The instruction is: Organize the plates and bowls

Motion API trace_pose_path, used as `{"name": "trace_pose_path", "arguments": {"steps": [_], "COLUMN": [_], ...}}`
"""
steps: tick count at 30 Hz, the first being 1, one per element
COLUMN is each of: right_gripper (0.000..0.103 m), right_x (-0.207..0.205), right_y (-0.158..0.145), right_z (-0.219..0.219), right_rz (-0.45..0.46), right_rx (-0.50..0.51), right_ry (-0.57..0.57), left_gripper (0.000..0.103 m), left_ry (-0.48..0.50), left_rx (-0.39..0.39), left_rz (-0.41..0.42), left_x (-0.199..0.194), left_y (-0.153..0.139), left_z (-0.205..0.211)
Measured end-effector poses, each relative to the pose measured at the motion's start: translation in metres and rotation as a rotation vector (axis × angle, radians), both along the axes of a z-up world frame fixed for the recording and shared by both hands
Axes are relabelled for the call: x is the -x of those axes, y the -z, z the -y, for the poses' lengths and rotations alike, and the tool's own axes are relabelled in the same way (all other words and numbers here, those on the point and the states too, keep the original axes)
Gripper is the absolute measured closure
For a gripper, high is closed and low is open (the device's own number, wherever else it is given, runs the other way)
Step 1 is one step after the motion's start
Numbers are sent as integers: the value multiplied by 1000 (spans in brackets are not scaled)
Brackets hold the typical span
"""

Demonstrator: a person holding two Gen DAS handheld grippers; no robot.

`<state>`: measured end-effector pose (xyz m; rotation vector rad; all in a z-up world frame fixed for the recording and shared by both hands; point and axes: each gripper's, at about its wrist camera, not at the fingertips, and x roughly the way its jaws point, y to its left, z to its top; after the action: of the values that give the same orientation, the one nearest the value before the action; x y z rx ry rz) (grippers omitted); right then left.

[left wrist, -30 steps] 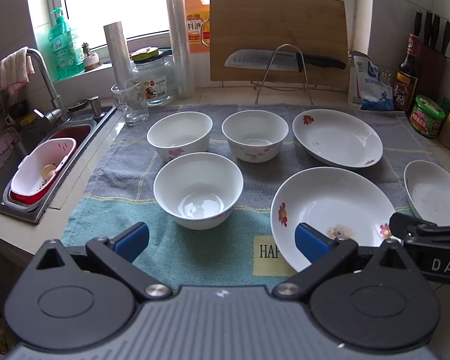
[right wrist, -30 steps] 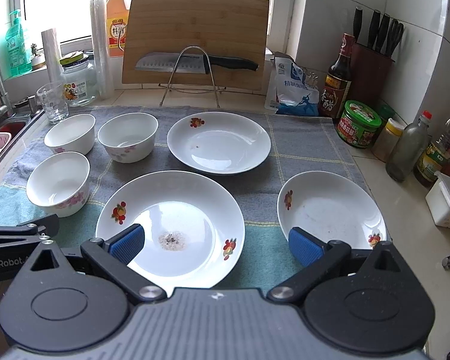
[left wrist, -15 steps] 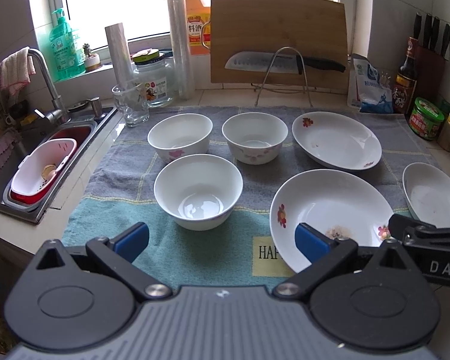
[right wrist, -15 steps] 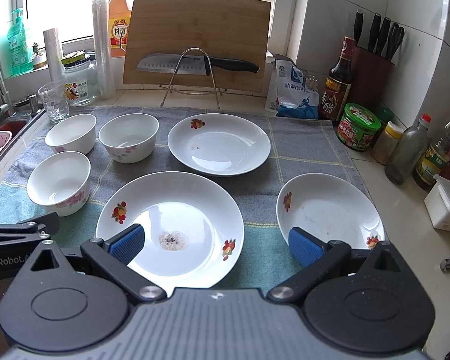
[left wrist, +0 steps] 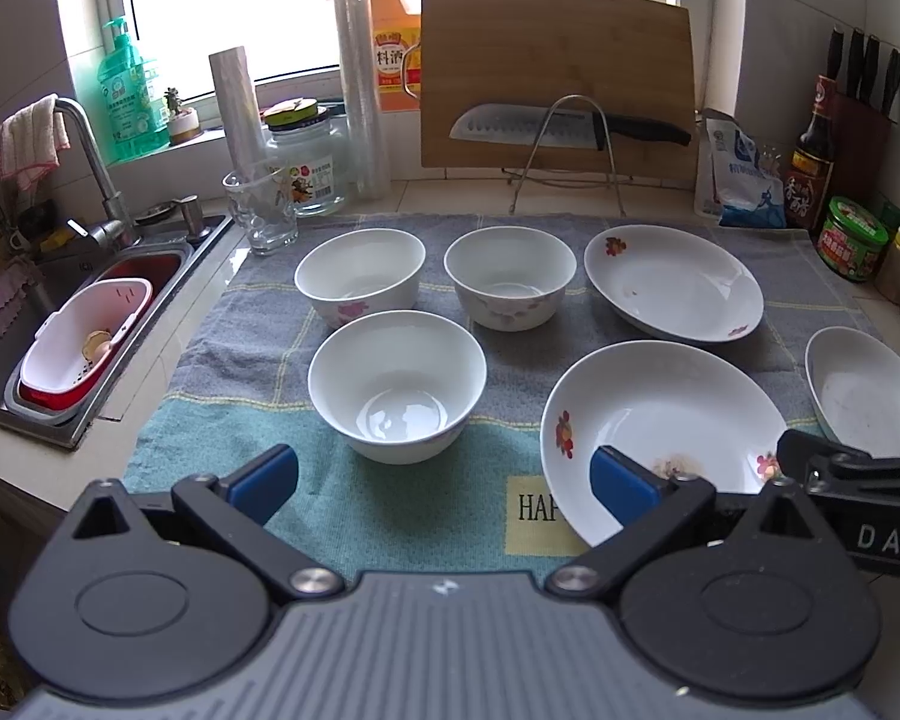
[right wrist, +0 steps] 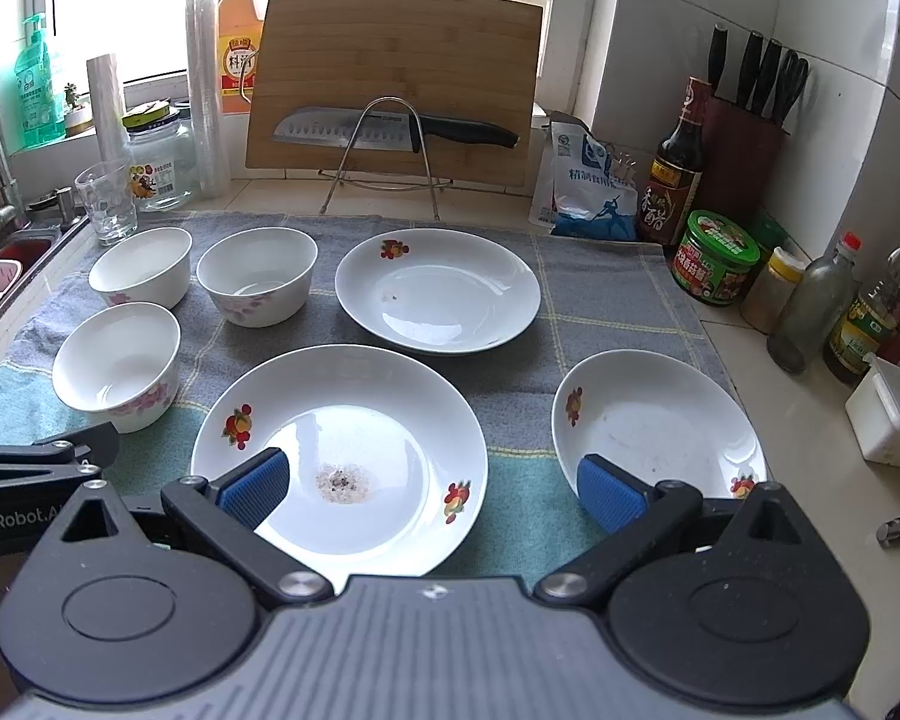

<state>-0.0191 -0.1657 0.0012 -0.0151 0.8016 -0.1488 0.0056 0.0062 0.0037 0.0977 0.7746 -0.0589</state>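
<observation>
My left hand-held gripper (left wrist: 441, 483) hangs released, its blue pads spread wide and holding nothing, just short of the nearest bowl (left wrist: 397, 385). My right hand-held gripper (right wrist: 432, 487) is released too, empty, with its left pad over the near rim of the big front plate (right wrist: 339, 453) and its right pad over the edge of the small plate (right wrist: 660, 420) to the right; I cannot tell whether either pad touches.

All the dishes sit on a grey and teal towel (right wrist: 600, 300) spread over the table (right wrist: 810, 480). The front plate has a small patch of crumbs in its middle. Behind it lies a second wide plate (right wrist: 438, 291), apart from it. On the left stand three bowls, upright and empty: the nearest one in front, then a left rear bowl (left wrist: 360, 276) and a right rear bowl (left wrist: 510, 276) side by side, close but not touching.

Farther back a cutting board (right wrist: 396, 81) leans against the wall with a knife (right wrist: 390, 129) on a wire rack before it. The sink (left wrist: 60, 312) is at the far left, and bottles and jars line the right wall.
</observation>
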Motion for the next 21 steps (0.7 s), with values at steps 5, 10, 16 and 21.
{"name": "trace_pose_path", "arguments": {"steps": [5, 10, 16, 21], "right_gripper": [0, 0, 0, 0], "right_x": [1, 2, 3, 4], "right_y": [0, -1, -2, -3], "right_z": [-1, -2, -4, -6], "right_rz": [2, 2, 4, 7], "right_rx": [3, 4, 11, 17], "right_ry": [2, 2, 4, 5], "left_gripper": [1, 1, 1, 1], "left_ry": [2, 1, 5, 8], "left_rx": [1, 4, 10, 14], "left_rz": [1, 4, 8, 11], "left_x": [0, 0, 3, 3], "left_y": [0, 0, 0, 0], "left_z": [0, -1, -3, -5]}}
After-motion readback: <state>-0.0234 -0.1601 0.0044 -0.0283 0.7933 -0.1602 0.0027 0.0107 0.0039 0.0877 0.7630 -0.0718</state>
